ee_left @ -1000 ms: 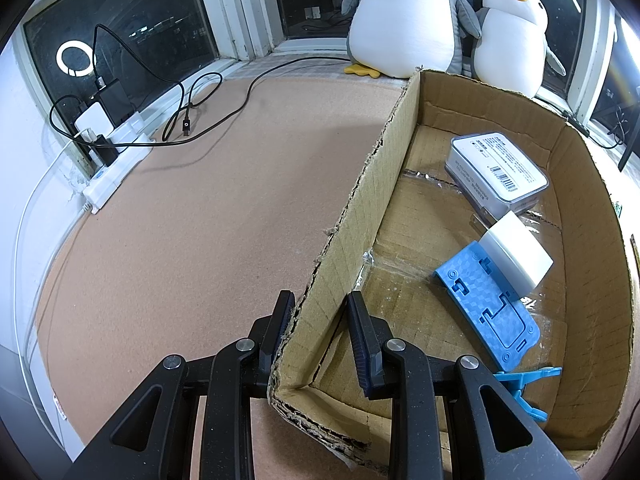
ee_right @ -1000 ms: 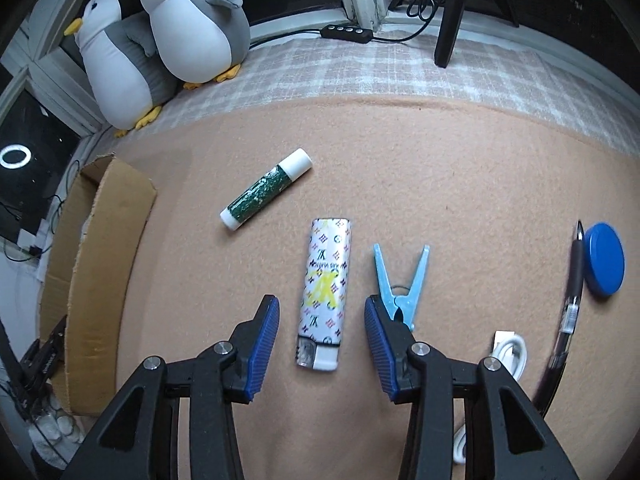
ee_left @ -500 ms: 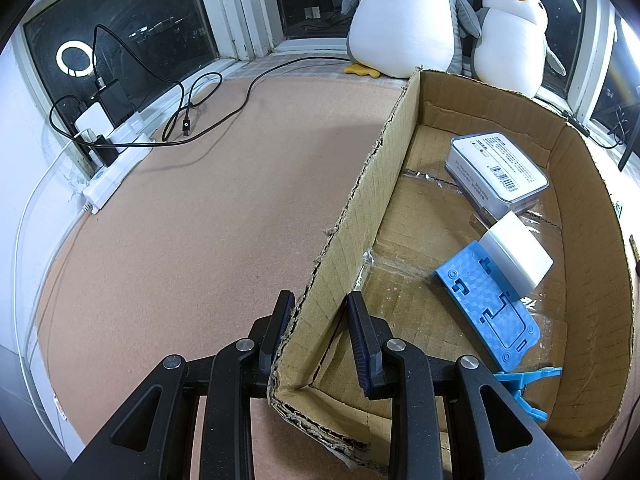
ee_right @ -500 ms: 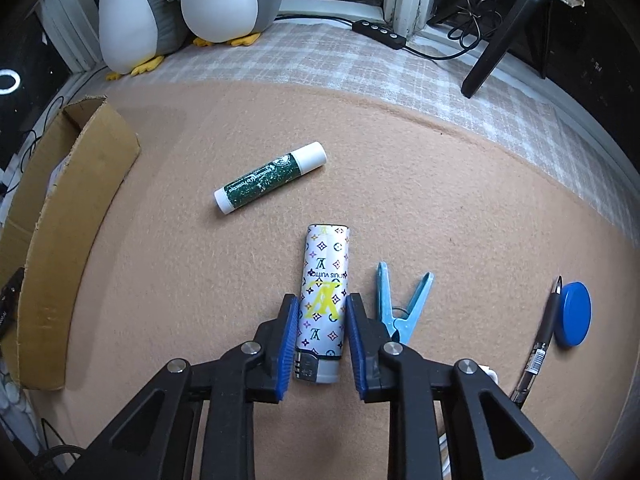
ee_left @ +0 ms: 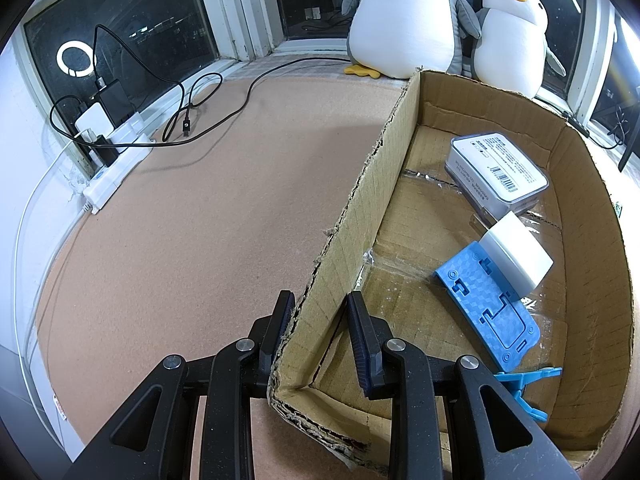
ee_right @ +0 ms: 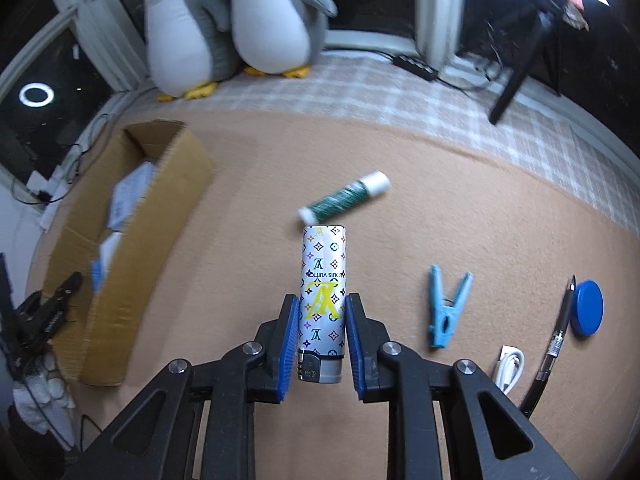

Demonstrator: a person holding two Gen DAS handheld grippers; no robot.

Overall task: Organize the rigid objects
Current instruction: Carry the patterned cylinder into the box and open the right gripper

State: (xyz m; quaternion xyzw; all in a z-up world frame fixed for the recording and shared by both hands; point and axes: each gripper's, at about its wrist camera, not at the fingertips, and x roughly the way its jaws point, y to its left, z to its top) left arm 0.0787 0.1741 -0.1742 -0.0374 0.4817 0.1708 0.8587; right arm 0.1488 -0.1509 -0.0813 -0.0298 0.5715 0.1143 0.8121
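Two white-bellied grey plush penguins [ee_left: 404, 20] with yellow beaks and feet sit side by side on the checked cloth [ee_right: 400, 92] along the far edge of the tan felt-covered table [ee_left: 200, 200], against the dark window panes. By the table's left edge a white power strip [ee_left: 116, 168] lies along the sill, loaded with a white charger [ee_left: 94, 120] and black plugs; a black cable [ee_left: 224, 108] loops from it across the felt. A bright ring light's reflection [ee_left: 76, 58] shows in the glass. A black stand leg [ee_right: 516, 80] leans on the cloth's right end.
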